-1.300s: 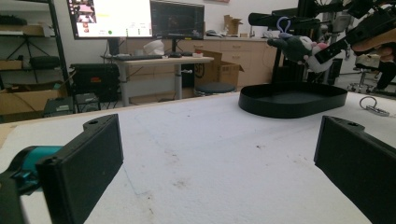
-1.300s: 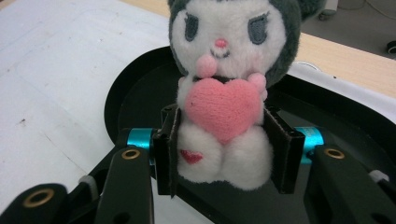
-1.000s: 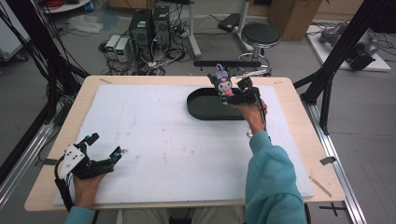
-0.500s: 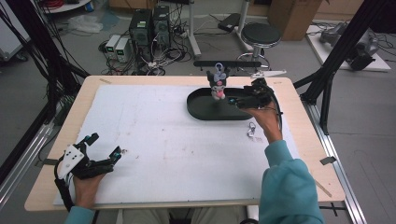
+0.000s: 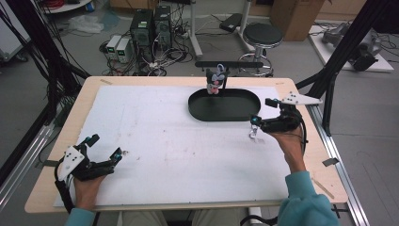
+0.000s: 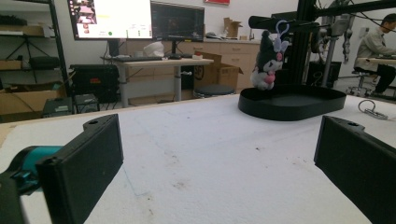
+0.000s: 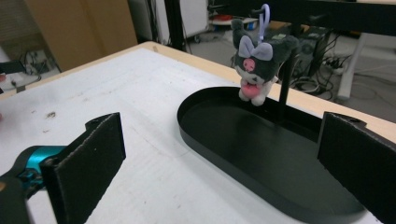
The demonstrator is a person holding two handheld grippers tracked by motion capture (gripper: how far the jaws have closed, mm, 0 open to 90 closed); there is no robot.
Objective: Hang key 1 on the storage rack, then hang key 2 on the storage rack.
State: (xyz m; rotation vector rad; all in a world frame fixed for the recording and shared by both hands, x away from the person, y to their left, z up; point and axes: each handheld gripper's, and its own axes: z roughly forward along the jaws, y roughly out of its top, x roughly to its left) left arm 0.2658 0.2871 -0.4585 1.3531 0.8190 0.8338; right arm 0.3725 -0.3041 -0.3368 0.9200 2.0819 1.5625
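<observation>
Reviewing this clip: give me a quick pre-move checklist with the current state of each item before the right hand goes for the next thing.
1. Plush keychain hangs by its loop from the stand's bar, above the black tray: ok.
2. Right gripper empty, jaws just opened wide: ok.
3. Right gripper clear of the tray: ok, it sits to the tray's right.
4. Metal keyring lies on the table by the right gripper: ok.
5. Left gripper open, empty, parked at the near left: ok.
6. Whether the loop sits securely: cannot tell.
</observation>
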